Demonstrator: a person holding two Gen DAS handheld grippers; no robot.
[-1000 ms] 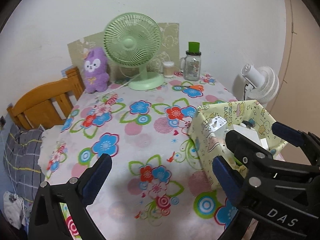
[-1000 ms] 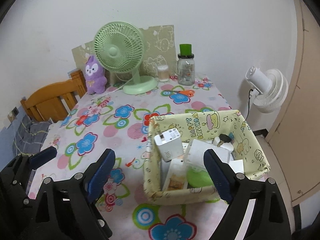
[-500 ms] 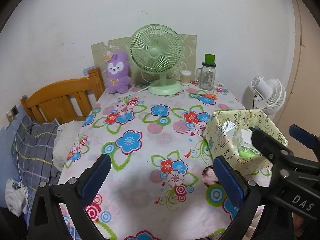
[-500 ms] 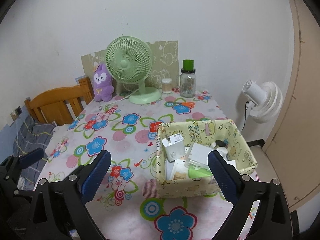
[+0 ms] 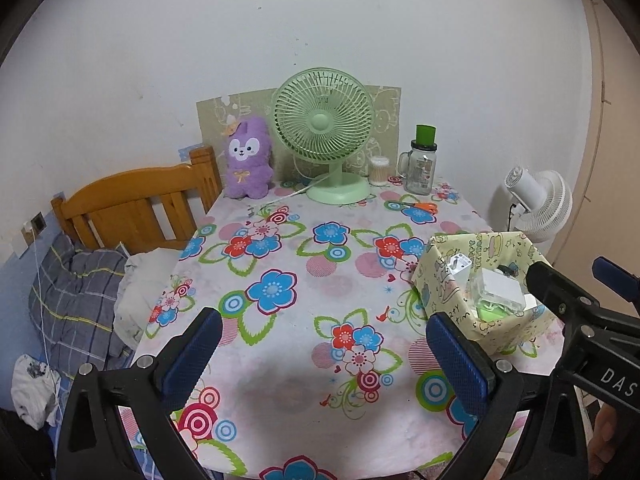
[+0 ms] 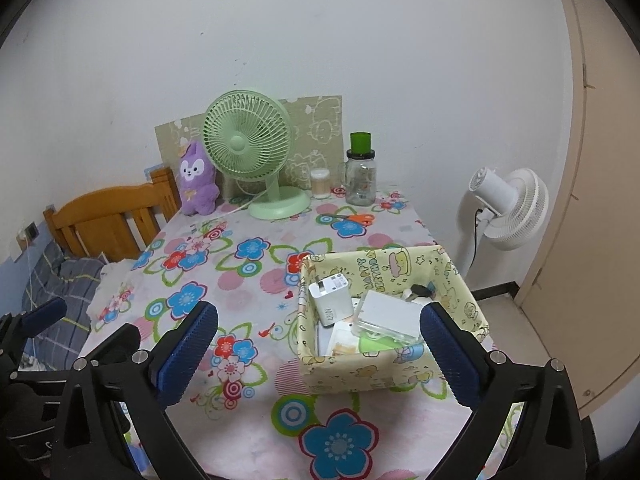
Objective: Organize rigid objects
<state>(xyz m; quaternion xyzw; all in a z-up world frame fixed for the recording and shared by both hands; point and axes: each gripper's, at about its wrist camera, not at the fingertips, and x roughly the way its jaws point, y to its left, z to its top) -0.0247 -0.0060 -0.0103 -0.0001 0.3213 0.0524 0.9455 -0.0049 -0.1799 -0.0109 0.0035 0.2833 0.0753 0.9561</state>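
Note:
A yellow cartoon-print box (image 6: 460, 288) (image 5: 436, 276) stands at the table's right side, holding a white charger (image 6: 332, 300), a white flat case (image 6: 390, 316), a green item and small dark bits. My left gripper (image 5: 324, 356) is open and empty, above the table's near edge. My right gripper (image 6: 318, 354) is open and empty, near and above the box's front; it also shows at the right of the left wrist view (image 5: 580, 300). Orange scissors (image 6: 352, 218) lie on the flowered tablecloth (image 6: 240, 280) at the back.
At the back stand a green desk fan (image 6: 250, 152), a purple plush (image 6: 198, 184), a glass jar with green lid (image 6: 360, 178) and a small cotton-swab pot (image 6: 320, 184). A wooden bed frame (image 6: 112, 220) is left, a white floor fan (image 6: 508, 208) right.
Both grippers have drawn back and up from the table, so the box and table look smaller and farther. Both stay open and empty.

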